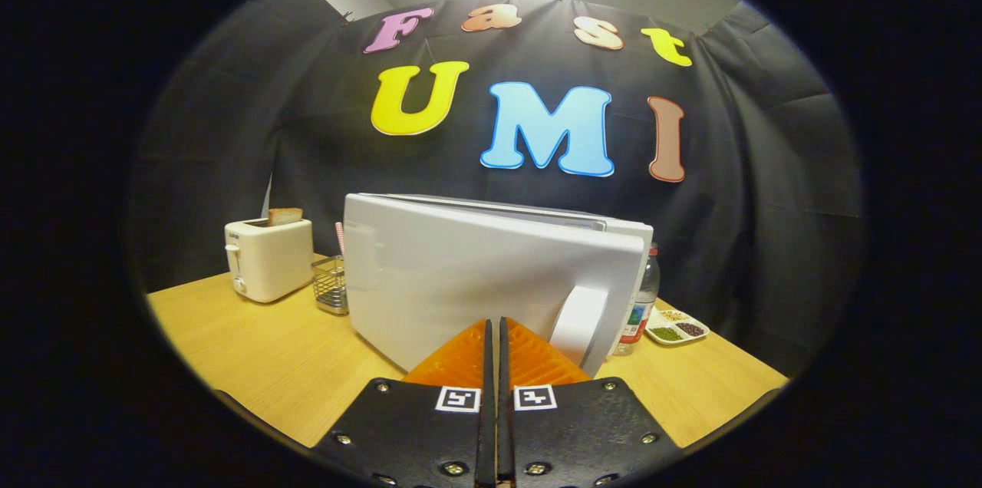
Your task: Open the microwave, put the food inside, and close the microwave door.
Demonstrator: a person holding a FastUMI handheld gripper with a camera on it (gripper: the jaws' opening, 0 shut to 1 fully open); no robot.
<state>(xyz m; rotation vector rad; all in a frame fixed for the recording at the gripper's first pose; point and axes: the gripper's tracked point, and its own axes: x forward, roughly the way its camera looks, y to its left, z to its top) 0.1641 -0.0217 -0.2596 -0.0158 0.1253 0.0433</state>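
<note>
Looking along the gripper (493, 328), I see its two fingers (460, 357) pressed together with only a thin dark slit between them and nothing held. Their tips sit right up against the lower front of the microwave (491, 273), though I cannot tell whether they actually touch it.

The microwave is white and stands on the wooden table (253, 350). Its door (476, 281) faces the fingers and looks slightly ajar, standing a little away from the body, whose top edge peeks out behind it. The inside is hidden by the door, so I cannot say whether any food is in there. A pale curved handle (579, 325) sits low on the door, just right of the fingertips.

To the left, well apart from the microwave, is a white toaster (268, 258) with a slice of bread (285, 215) poking out of its top. Between the toaster and the microwave stands a small wire basket (331, 285), partly covered by the microwave's edge; something striped rises behind it, too little showing to name.

On the right, a plastic bottle (643, 304) is half hidden behind the microwave's corner. Just beside it lies a small divided dish (677, 325) holding green, dark and pale bits, too small to identify.
</note>
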